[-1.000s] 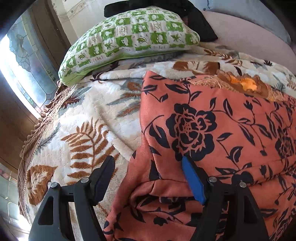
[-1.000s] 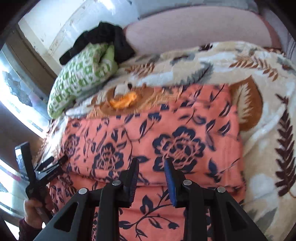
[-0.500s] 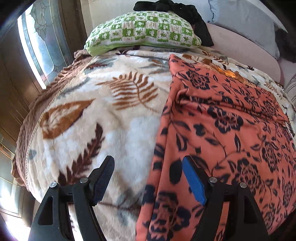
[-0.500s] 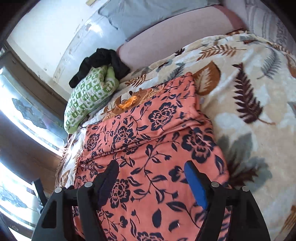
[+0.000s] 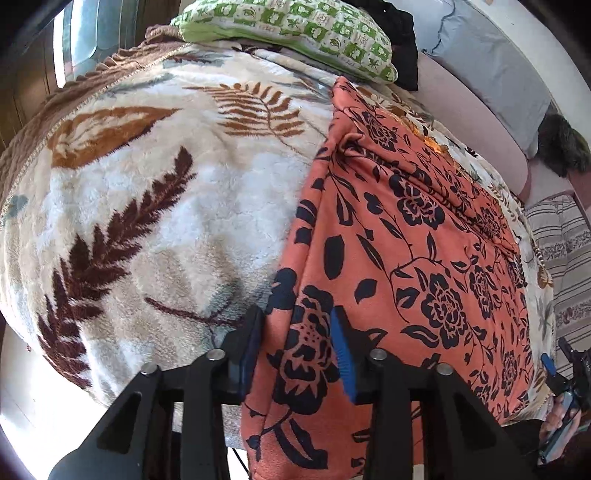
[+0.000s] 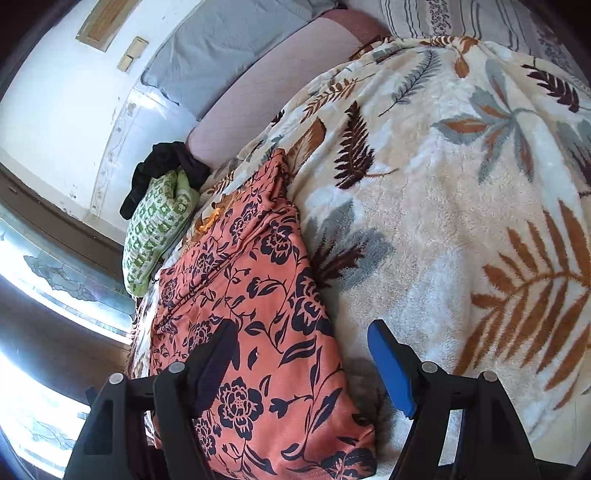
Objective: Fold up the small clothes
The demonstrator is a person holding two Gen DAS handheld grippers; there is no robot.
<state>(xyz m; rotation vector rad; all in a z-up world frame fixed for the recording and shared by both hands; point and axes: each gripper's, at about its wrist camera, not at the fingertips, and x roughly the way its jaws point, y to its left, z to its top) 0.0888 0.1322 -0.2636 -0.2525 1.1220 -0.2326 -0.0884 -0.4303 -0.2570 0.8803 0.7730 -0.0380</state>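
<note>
An orange garment with dark flowers (image 5: 406, 258) lies flat on the leaf-patterned blanket (image 5: 166, 221). My left gripper (image 5: 297, 343) points down at the garment's near left corner. Its jaws are closing, with the cloth's edge between them, and the pads do not press on it. In the right wrist view the garment (image 6: 258, 295) runs away to the upper left. My right gripper (image 6: 303, 326) stands open over the near right corner, its left finger above the cloth and its blue pad (image 6: 391, 365) above the blanket (image 6: 461, 221). The right gripper (image 5: 557, 354) also shows at the left view's edge.
A green patterned pillow (image 5: 295, 26) and a black garment (image 5: 406, 44) lie at the far end of the bed. A grey pillow (image 5: 498, 62) leans on the pink headboard. A striped cloth (image 5: 565, 258) lies to the right. A window (image 6: 55, 280) is beyond the bed's left side.
Both grippers have drawn back to the garment's near edge. The right jaws went from nearly closed to wide open. The left jaws have narrowed around the corner of the cloth.
</note>
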